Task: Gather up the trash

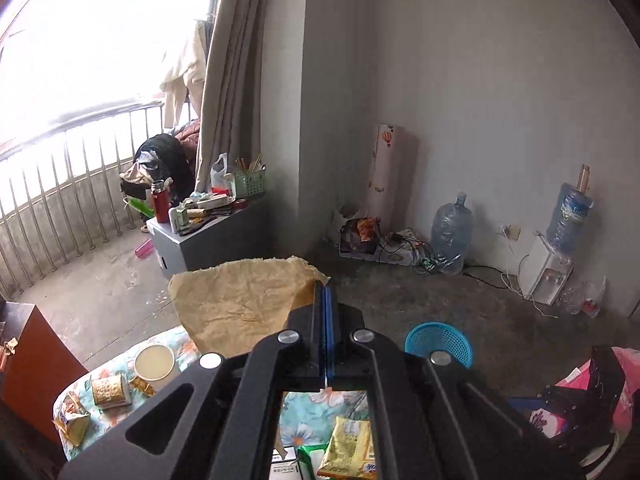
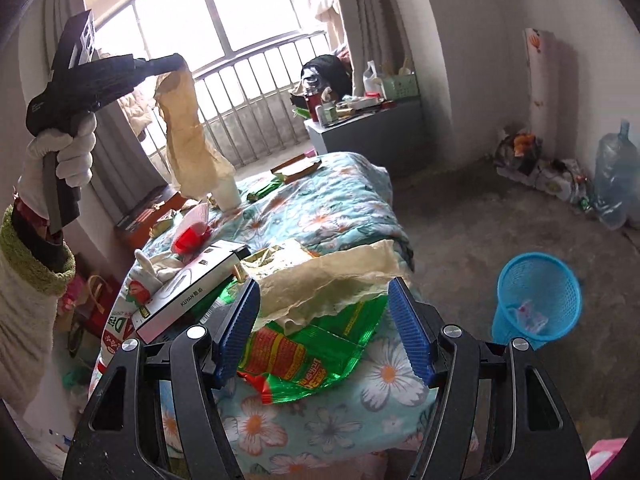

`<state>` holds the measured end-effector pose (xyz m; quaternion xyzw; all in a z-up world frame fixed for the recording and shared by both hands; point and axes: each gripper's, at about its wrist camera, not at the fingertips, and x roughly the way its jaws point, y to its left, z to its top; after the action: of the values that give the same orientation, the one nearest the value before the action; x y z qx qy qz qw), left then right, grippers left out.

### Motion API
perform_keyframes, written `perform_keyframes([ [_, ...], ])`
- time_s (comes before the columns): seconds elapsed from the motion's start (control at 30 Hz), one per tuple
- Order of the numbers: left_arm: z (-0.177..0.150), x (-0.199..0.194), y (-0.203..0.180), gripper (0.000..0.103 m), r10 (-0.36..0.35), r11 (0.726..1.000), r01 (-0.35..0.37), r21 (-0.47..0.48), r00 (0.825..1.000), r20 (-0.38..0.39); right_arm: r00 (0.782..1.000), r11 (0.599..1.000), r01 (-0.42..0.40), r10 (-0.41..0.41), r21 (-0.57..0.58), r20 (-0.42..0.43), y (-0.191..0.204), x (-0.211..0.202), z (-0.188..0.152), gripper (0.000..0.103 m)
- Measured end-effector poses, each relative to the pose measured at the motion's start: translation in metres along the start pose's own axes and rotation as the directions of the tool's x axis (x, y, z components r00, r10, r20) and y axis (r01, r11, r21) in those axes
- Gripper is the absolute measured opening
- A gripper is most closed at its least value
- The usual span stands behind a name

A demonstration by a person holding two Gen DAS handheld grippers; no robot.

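Left claw (image 1: 325,300) clamped on paper (image 1: 236,304), lifted; next: carry to bin (image 1: 438,343). Right claw (image 2: 324,320) wide, empty, over second paper (image 2: 328,280).

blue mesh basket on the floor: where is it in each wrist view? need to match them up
Left wrist: blue mesh basket sits lower right of centre, just right of the shut left gripper, partly hidden by its frame.
Right wrist: it stands at the right, on the floor beside the bed, right of the right gripper.
Shared landmark: white roll leaning on the wall.
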<state>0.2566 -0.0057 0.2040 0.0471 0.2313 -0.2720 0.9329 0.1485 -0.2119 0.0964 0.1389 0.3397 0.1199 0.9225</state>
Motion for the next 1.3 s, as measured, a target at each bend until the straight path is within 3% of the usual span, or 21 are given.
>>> perform_keyframes([
  [0.13,0.024,0.017,-0.054,0.000,-0.091,0.993,0.087,0.074,0.995,0.041,1.000,0.998,0.017,-0.018,0.064,0.018,-0.023,-0.016,-0.004,0.062],
  [0.3,0.025,0.058,-0.094,0.000,-0.148,0.980,0.144,0.135,0.989,0.022,0.999,0.992,0.034,-0.038,0.118,0.038,-0.043,-0.030,-0.009,0.062],
  [0.43,0.006,0.091,-0.104,0.000,-0.188,0.975,0.195,0.105,0.979,-0.075,0.998,0.988,0.030,-0.039,0.149,0.058,-0.056,-0.038,-0.015,0.062],
  [0.6,-0.045,0.094,-0.095,0.000,-0.195,0.977,0.209,0.051,0.962,-0.193,0.997,0.984,0.017,-0.030,0.177,0.070,-0.071,-0.041,-0.020,0.062],
  [0.73,-0.091,0.070,-0.084,0.000,-0.163,0.983,0.178,0.036,0.954,-0.253,0.997,0.981,0.007,-0.022,0.194,0.076,-0.081,-0.043,-0.023,0.062],
  [0.87,-0.137,0.045,-0.065,0.000,-0.153,0.988,0.140,-0.066,0.940,-0.306,0.998,0.979,0.004,-0.017,0.204,0.063,-0.085,-0.037,-0.027,0.062],
  [0.97,-0.165,0.026,-0.055,0.000,-0.148,0.986,0.116,-0.117,0.939,-0.310,0.999,0.981,0.004,-0.014,0.195,0.052,-0.082,-0.033,-0.027,0.062],
  [1.17,-0.203,0.009,-0.046,0.000,-0.119,0.983,0.061,-0.175,0.931,-0.345,1.000,0.988,-0.010,0.009,0.152,0.010,-0.059,-0.015,-0.023,0.062],
  [1.3,-0.222,0.004,-0.039,0.000,-0.150,0.967,0.060,-0.246,0.919,-0.364,0.998,0.990,-0.052,0.057,0.130,-0.038,-0.040,0.003,-0.018,0.063],
])
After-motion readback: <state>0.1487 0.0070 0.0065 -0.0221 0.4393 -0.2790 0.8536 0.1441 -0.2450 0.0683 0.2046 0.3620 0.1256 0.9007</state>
